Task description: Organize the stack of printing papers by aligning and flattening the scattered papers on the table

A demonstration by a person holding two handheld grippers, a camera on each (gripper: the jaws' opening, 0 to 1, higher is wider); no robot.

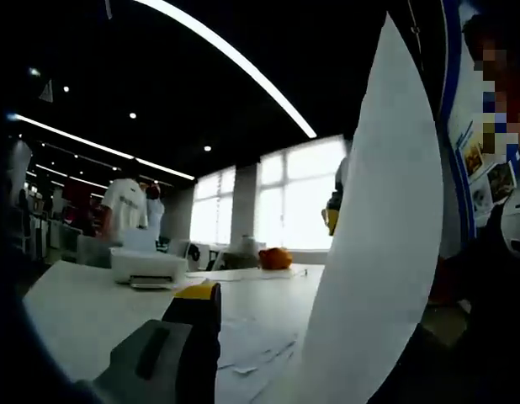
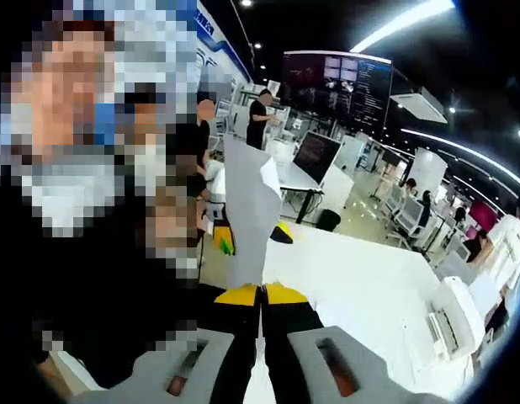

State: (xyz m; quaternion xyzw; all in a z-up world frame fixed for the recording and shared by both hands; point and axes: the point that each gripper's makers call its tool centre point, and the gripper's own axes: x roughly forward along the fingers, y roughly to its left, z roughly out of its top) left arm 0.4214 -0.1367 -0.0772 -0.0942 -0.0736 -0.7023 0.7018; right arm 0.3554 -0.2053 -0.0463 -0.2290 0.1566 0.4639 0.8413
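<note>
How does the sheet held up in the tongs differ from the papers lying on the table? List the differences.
The held sheet stands upright, pinched in the right tongs; the loose papers lie flat on the table. The held sheet is gripped and curved; the loose papers lie scattered and ungripped. Both are white.

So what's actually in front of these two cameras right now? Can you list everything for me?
held sheet: one, white, upright, pinched at its lower edge between the right gripper's jaws; also seen as a tall curved sheet in the left gripper view
loose papers: several, white, scattered flat on the table
table: one, white, below both grippers
printer: one, white, at the table's far side
orange object: one, far end of the table, too blurred to identify
bystanders: a few, one in a white shirt, in the background
monitor wall: one, dark, background
left gripper: grey body, yellow tip, one jaw visible
right gripper: grey body, yellow tips, jaws closed on the sheet
</note>
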